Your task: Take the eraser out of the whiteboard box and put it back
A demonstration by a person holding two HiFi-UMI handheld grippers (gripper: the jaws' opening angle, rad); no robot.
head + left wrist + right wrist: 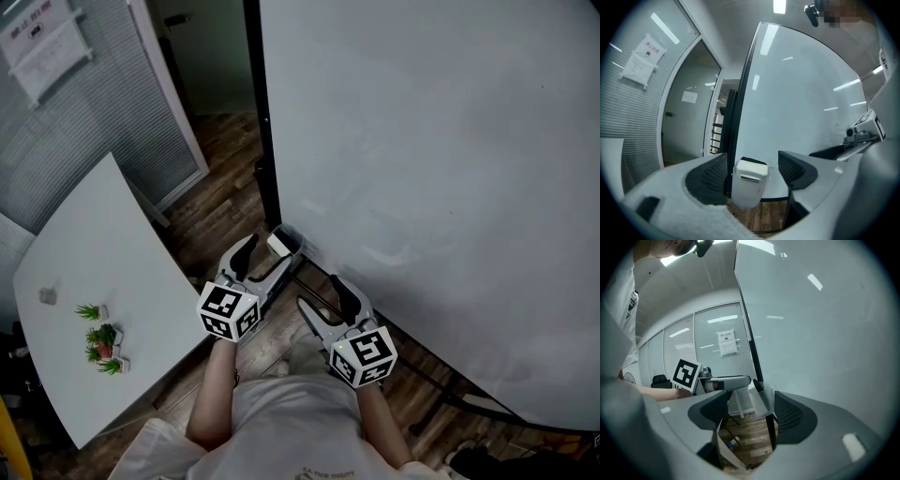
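Left gripper view, left gripper (752, 166): your jaws stand apart, straddling the whiteboard box (749, 187); nothing is gripped
Eraser (753, 161): by my reading, the dark slab showing above the box's rim, seated inside
Box: white, fixed at the whiteboard (431, 169)'s lower left edge, mouth up, so the eraser should lift out upward
Right gripper (750, 406): jaws spread, empty; it hangs just beside your left gripper, probably to keep clear
Next: close on the eraser, not the box wall

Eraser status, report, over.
Left gripper open, straddling whiteboard box. Right gripper open, empty. Eraser seated in box. Nothing blocking.
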